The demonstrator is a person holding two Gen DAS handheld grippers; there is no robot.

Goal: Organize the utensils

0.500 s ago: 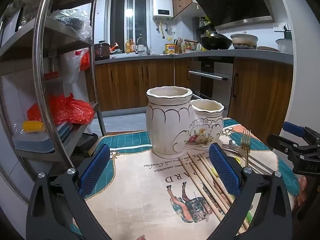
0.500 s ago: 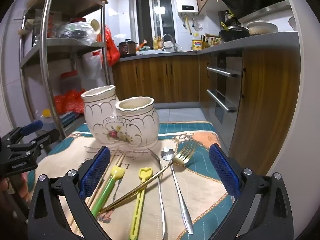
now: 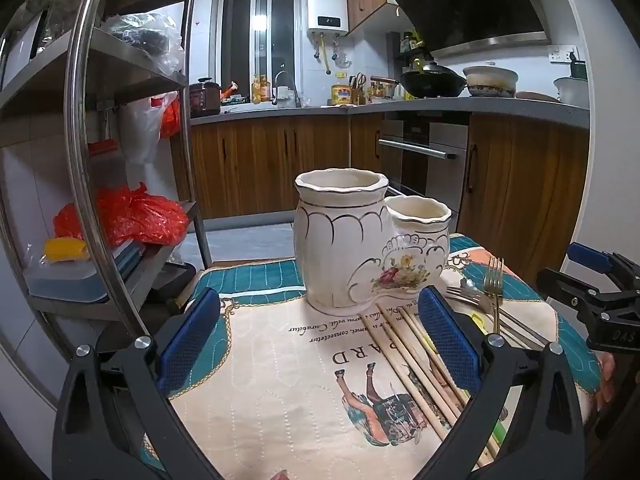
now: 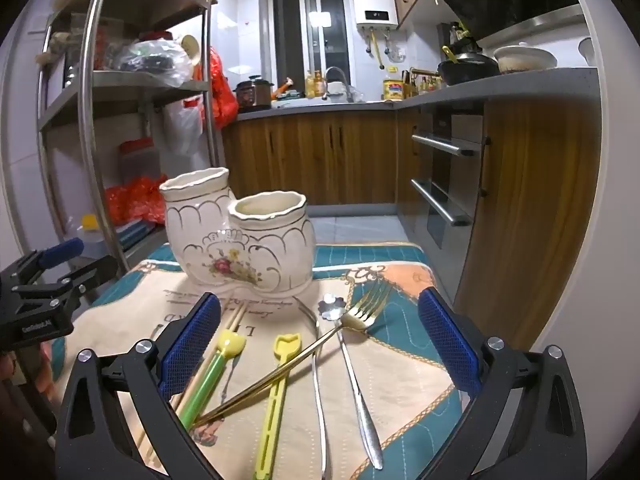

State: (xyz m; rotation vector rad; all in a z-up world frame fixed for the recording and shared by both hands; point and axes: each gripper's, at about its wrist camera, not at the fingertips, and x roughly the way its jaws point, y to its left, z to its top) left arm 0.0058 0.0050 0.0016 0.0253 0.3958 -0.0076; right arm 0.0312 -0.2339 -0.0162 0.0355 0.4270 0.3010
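Note:
A white ceramic double-pot utensil holder [image 3: 360, 240] stands on the patterned mat [image 3: 280, 380]; it also shows in the right wrist view [image 4: 240, 240]. Both pots look empty. Wooden chopsticks [image 3: 416, 364] lie in front of it. A gold fork [image 4: 320, 344], a silver fork [image 4: 318, 380], a flower-ended silver spoon [image 4: 352, 364], a yellow utensil [image 4: 276, 396] and a green-and-yellow one [image 4: 208, 380] lie on the mat. My left gripper [image 3: 320, 338] is open and empty above the mat. My right gripper [image 4: 320, 338] is open and empty over the utensils.
A metal shelf rack [image 3: 80, 160] with red bags stands close on the left. Wooden kitchen cabinets [image 3: 260, 164] and an oven [image 4: 444, 184] are beyond the table. The table's right edge [image 4: 432, 280] drops off near the cabinet.

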